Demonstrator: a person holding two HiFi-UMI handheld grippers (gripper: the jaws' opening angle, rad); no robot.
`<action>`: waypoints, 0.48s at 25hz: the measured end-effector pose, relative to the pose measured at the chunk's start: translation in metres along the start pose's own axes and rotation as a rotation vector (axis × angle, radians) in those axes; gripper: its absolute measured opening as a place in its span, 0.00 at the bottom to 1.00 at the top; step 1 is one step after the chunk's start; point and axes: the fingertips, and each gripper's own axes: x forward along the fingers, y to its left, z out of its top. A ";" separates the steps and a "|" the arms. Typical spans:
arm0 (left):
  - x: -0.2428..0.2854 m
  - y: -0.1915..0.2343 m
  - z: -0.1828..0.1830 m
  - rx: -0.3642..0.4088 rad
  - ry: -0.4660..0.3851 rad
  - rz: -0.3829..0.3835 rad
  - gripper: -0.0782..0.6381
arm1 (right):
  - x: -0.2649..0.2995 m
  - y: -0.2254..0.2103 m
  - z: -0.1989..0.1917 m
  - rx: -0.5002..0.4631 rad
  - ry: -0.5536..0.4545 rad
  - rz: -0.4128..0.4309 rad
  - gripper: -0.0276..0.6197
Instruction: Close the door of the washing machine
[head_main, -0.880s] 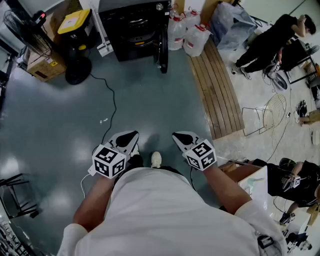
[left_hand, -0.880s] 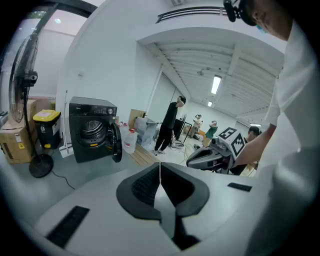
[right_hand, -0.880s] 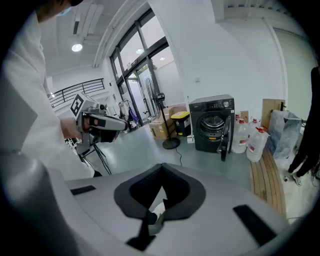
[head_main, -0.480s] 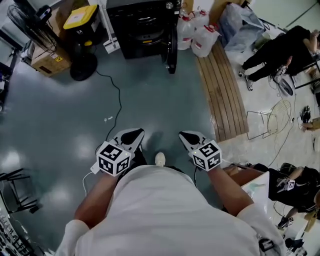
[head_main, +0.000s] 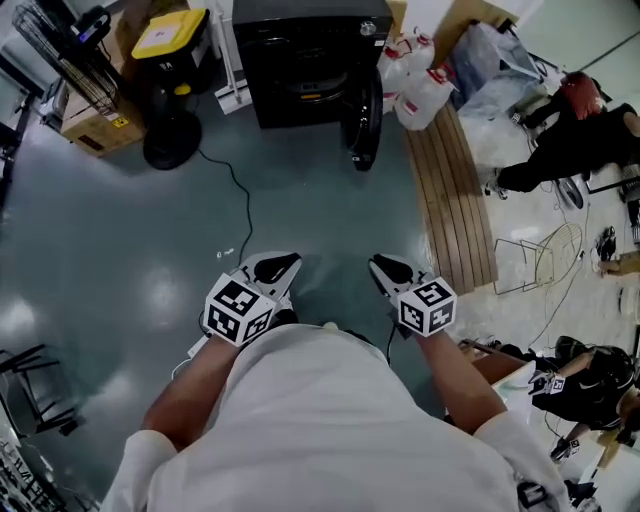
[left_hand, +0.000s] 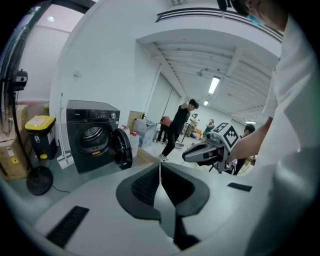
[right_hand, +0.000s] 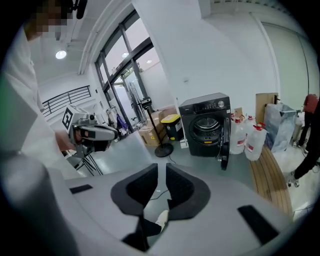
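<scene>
The black washing machine (head_main: 310, 60) stands at the far side of the grey floor, its round door (head_main: 362, 125) swung open to the right. It also shows in the left gripper view (left_hand: 92, 135) with the door (left_hand: 122, 148), and in the right gripper view (right_hand: 207, 125) with the door (right_hand: 226, 142). Both grippers are held close in front of the person's body, well short of the machine. The left gripper (head_main: 275, 268) has its pads together, empty. A narrow gap shows between the jaws of the right gripper (head_main: 388, 270), with nothing in it.
Left of the machine are a yellow-lidded bin (head_main: 172, 35), a fan base (head_main: 170, 145) with a cable (head_main: 245, 215) across the floor, and a cardboard box (head_main: 95, 125). White jugs (head_main: 420, 95) and a wooden slat platform (head_main: 455, 200) lie to its right. People (head_main: 570, 140) are further right.
The person has walked forward: the washing machine sits lower and larger in the head view. Both grippers stay side by side in front of the body.
</scene>
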 end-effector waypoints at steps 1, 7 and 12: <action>-0.001 0.010 0.003 0.002 0.000 -0.007 0.14 | 0.008 -0.002 0.007 0.004 0.000 -0.010 0.14; -0.004 0.075 0.015 0.025 0.005 -0.026 0.14 | 0.051 -0.017 0.045 0.006 -0.012 -0.079 0.13; 0.005 0.104 0.024 0.013 0.005 -0.030 0.14 | 0.068 -0.033 0.054 0.027 0.009 -0.107 0.12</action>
